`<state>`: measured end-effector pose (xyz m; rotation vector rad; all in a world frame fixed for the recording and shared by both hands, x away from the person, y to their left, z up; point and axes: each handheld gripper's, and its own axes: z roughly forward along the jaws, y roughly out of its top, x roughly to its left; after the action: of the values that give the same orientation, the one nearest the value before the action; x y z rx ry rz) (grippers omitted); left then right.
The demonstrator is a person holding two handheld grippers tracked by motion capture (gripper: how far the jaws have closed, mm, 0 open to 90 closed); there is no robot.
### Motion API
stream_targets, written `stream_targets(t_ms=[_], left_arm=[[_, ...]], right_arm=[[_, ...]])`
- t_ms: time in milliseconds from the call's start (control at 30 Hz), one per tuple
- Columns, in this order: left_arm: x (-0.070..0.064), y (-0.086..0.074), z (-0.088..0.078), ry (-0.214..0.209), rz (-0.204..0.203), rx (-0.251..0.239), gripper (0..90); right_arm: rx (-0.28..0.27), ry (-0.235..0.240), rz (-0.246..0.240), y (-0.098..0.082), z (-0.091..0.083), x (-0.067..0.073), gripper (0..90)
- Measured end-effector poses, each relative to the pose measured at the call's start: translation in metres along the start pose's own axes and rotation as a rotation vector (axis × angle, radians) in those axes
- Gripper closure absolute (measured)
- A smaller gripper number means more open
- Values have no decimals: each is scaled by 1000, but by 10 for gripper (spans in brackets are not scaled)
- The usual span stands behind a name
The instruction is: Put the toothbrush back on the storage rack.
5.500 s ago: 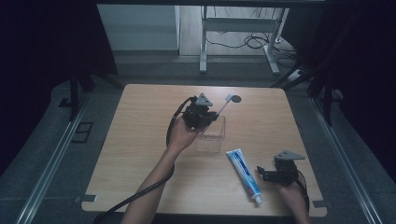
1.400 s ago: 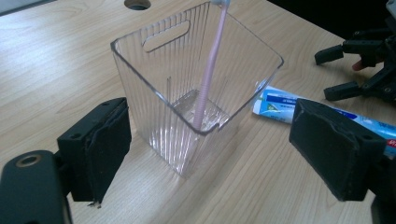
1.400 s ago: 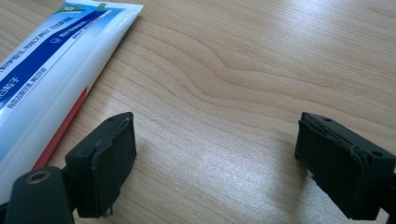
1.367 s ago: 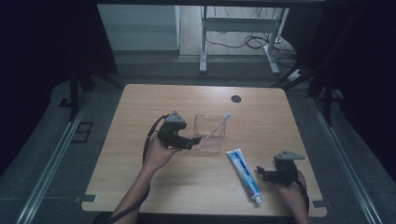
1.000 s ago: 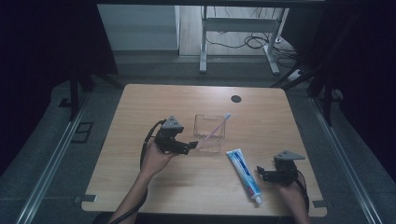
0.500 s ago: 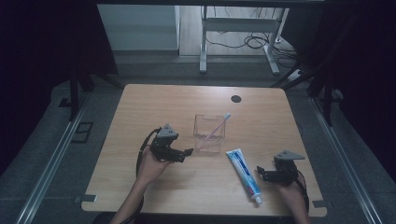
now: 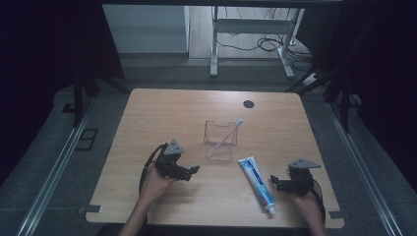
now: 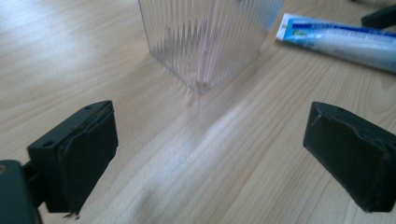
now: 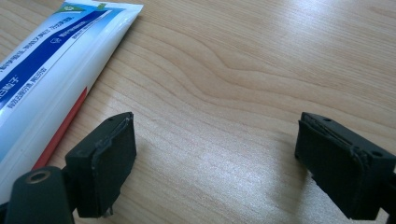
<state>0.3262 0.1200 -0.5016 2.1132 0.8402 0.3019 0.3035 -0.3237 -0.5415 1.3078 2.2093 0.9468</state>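
Observation:
A clear ribbed cup [image 7: 220, 140] stands at the table's middle with a pink toothbrush [image 7: 230, 132] leaning inside it. Left of the cup and apart from it, my left gripper [image 7: 193, 170] is low over the wood; its jaws have just been opening and nothing is between them. The left gripper view has the gripper [image 8: 210, 154] wide, with the cup [image 8: 205, 37] ahead and the toothpaste tube [image 8: 336, 39] beyond. The blue-and-white toothpaste tube [image 7: 256, 181] lies flat at the front right. My right gripper [image 7: 274, 183] rests open just right of it, the tube [image 9: 51, 60] beside its left jaw.
A small black round disc [image 7: 248, 103] sits near the table's far edge. Behind the table stand a metal desk frame [image 7: 214, 44] and floor cables [image 7: 265, 44]. Bare wood [image 7: 147, 118] spreads left of the cup.
My left hand has drawn back from the cup toward the near left and sunk lower. The toothbrush it held over the cup now stands in the cup. My right hand has kept still.

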Motion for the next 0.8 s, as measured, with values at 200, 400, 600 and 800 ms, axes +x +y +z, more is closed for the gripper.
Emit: stream_targets(t_ms=[200,400,600,800], left_arm=[[-3,-12,4,-4,-9,22,0],[-5,-23,8,3,-3,48,0],[-7,-31,10,10,13,78,0],[-8,-38,17,23,28,144,0]], right_arm=[[0,0,-1,0,0,0,124],[-1,0,-1,0,0,0,124],[-1,-1,-1,0,0,0,125],[-2,-2,-1,0,0,0,125]])
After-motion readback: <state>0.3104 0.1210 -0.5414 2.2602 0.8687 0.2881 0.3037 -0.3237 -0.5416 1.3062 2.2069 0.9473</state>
